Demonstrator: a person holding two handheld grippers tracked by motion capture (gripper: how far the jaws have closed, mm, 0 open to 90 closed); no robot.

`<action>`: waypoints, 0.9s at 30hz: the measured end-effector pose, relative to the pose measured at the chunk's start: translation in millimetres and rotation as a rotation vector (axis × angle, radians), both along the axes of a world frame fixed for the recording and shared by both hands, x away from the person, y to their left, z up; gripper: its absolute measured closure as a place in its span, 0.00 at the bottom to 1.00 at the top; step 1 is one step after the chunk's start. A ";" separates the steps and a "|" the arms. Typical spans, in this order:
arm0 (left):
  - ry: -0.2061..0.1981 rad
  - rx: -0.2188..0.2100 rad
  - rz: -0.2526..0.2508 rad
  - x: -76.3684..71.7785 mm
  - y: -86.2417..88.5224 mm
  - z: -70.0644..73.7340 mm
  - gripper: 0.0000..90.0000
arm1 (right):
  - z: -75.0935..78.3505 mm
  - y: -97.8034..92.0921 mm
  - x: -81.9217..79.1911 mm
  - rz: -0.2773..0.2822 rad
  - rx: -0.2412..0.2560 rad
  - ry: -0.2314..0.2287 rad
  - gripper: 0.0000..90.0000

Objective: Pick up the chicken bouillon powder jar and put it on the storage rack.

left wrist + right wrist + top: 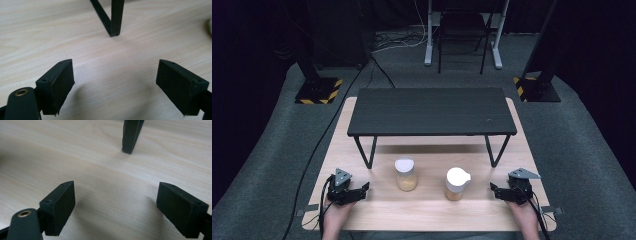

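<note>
Two small clear jars with white lids and amber contents stand on the wooden table top. The left jar is near the middle; the right jar has a lid with a small spout. My left gripper rests at the front left, open, jaws pointing toward the left jar with nothing between them. My right gripper rests at the front right, open and empty, pointing toward the right jar. In the left gripper view the left gripper frames bare wood. In the right gripper view the right gripper does the same.
A low black shelf on thin metal legs spans the back half of the table. One leg stands ahead of the left jaws, another leg ahead of the right jaws. Cables and stand bases lie on the grey floor beyond.
</note>
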State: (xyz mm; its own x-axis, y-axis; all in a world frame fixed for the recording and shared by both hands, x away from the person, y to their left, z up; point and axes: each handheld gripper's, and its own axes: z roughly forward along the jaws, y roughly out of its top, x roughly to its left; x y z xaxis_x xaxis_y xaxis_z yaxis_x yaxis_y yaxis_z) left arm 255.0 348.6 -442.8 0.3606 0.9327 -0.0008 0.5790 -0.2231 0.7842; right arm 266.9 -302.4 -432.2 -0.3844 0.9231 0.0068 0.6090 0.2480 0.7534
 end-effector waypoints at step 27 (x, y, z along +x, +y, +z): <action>0.067 0.009 -0.013 8.4 -0.8 4.9 0.13 | 0.3 2.6 -0.1 0.004 -0.015 0.001 0.15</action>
State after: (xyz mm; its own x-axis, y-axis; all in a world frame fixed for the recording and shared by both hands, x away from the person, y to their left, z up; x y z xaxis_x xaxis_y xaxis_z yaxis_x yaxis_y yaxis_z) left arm 263.4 347.9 -437.9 0.3722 0.9280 -0.0164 0.6267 -0.2383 0.7419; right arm 266.8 -299.8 -431.8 -0.3883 0.9215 -0.0067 0.6085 0.2618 0.7492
